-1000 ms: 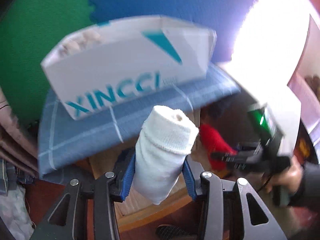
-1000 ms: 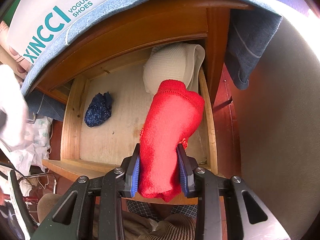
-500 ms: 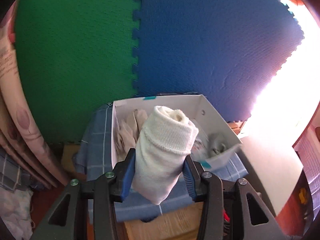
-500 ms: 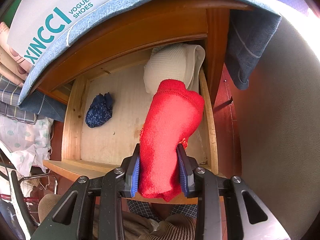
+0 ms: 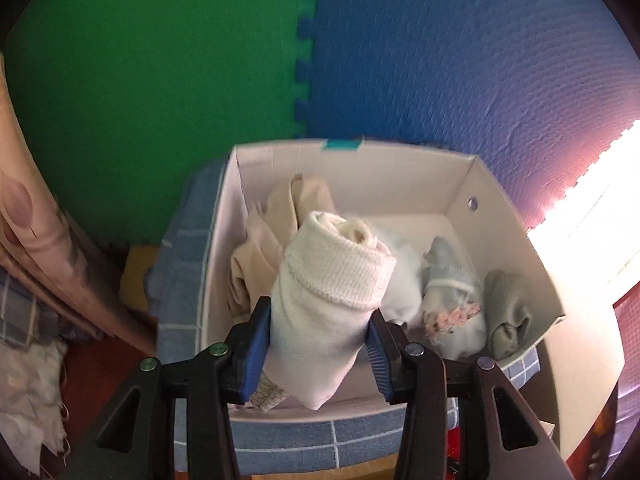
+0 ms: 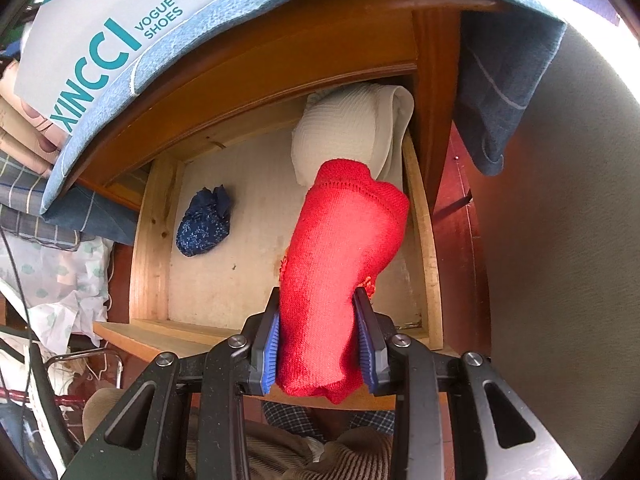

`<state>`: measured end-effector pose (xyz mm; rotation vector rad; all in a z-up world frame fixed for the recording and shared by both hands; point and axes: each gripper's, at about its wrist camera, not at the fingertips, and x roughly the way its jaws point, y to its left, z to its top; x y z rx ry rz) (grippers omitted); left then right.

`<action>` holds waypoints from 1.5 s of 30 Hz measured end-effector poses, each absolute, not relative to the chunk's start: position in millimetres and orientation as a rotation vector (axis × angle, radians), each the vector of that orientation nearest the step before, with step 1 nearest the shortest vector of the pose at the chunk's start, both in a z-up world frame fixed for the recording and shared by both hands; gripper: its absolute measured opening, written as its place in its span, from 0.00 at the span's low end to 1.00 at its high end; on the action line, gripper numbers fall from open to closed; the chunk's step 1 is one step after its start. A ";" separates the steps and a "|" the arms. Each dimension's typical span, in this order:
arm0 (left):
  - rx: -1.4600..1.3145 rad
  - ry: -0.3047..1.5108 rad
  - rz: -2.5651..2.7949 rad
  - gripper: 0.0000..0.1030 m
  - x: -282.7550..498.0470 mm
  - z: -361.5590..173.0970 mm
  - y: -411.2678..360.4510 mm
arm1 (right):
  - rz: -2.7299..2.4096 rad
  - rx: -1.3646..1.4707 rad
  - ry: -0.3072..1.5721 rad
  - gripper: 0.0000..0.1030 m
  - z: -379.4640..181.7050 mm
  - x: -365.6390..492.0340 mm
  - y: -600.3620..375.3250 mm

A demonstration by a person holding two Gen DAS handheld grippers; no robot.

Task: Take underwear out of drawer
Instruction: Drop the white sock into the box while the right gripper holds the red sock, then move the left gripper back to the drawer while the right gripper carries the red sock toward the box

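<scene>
My left gripper [image 5: 318,344] is shut on a rolled cream-white underwear roll [image 5: 332,292], held above the open white shoe box [image 5: 516,236]. Inside the box lie a beige piece [image 5: 260,252], a pale blue roll [image 5: 452,284] and a grey-green piece [image 5: 508,312]. My right gripper [image 6: 320,340] is shut on a red knitted roll [image 6: 340,256], held over the open wooden drawer [image 6: 152,240]. On the drawer floor rest a dark blue bundle [image 6: 206,224] and a white folded piece [image 6: 352,128] at the back right.
The shoe box sits on a blue checked cloth [image 5: 184,264] that covers the cabinet top. Green and blue foam mats [image 5: 160,80] line the wall behind. A curtain [image 5: 36,240] hangs at the left. A person's lap [image 6: 320,448] lies below the drawer front.
My left gripper has swung up from beside the drawer to above the shoe box, so the box's inside now shows. The right gripper and the red roll have stayed still.
</scene>
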<state>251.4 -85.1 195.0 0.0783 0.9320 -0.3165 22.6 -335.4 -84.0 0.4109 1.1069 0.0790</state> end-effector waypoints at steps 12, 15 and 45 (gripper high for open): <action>0.101 0.973 -0.256 0.49 258.7 172.8 -85.1 | 0.090 0.408 1.112 0.29 -85.6 24.9 -332.5; 0.115 0.975 -0.256 0.53 253.6 175.0 -88.1 | 0.087 0.403 1.112 0.29 -85.1 24.8 -331.7; 0.234 0.738 -0.100 0.62 62.2 119.7 -54.6 | 0.097 0.358 1.035 0.29 -66.0 16.6 -326.7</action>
